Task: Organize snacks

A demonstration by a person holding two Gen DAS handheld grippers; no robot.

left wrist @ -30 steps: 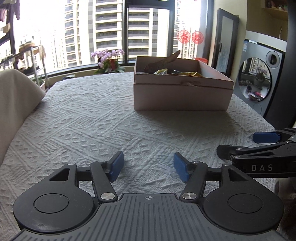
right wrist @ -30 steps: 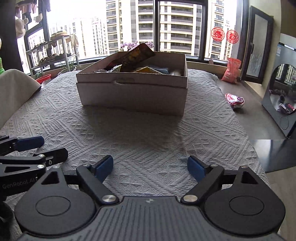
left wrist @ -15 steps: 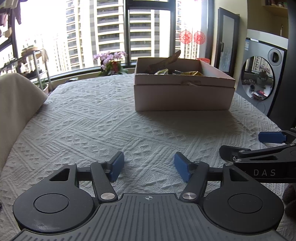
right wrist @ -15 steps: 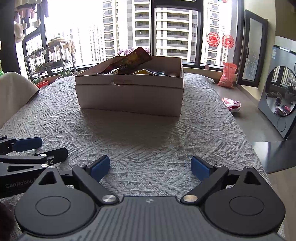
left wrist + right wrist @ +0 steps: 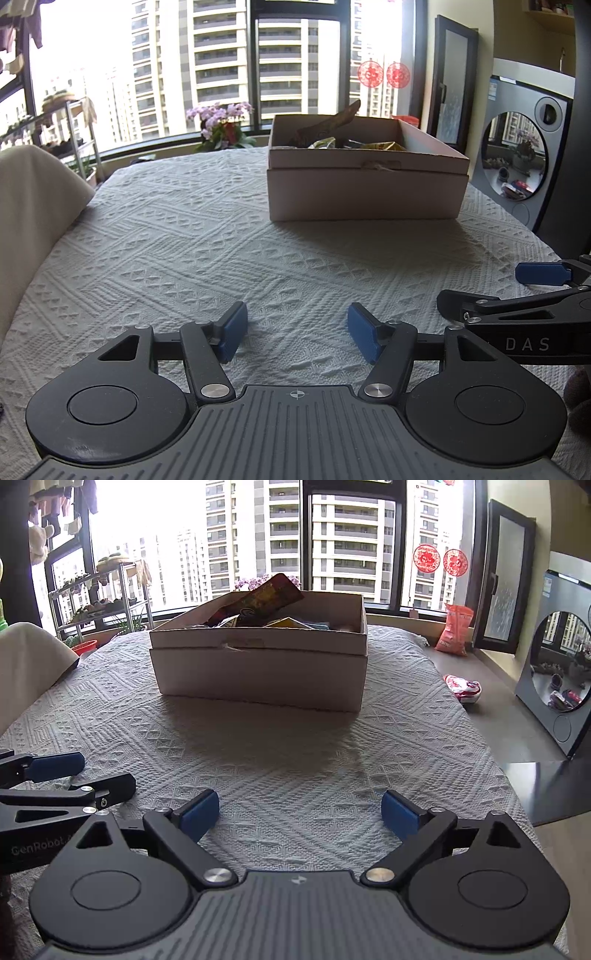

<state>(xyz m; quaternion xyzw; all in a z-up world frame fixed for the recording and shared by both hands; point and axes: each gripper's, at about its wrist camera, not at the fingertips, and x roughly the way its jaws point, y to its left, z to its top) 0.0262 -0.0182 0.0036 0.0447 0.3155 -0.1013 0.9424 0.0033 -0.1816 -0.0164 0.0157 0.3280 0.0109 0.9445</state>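
Both tongs stand apart and grip nothing: left tongs [image 5: 297,332] low centre of the left wrist view with a moderate gap, right tongs [image 5: 300,814] low centre of the right wrist view, spread wider. Only the white knitted cloth on the bench [image 5: 295,760] shows between the blue pads [image 5: 199,814].

The shallow white cardboard box [image 5: 258,672] sits upper centre in both views, well apart from both tongs. Snack packets lie inside; a dark red-yellow foil packet [image 5: 269,596] sticks up over the back rim, tilted. An orange bag [image 5: 454,629] leans by the window at right, and a red-white wrapped snack [image 5: 463,688] lies on the dark ledge, right of the bench edge, outside the box.

Likely next: pick a stray. Use the right tongs for it, approach from above, pinch the wrapper's middle, not the crinkly edge. Keep the left tongs clear, near the box's front wall.
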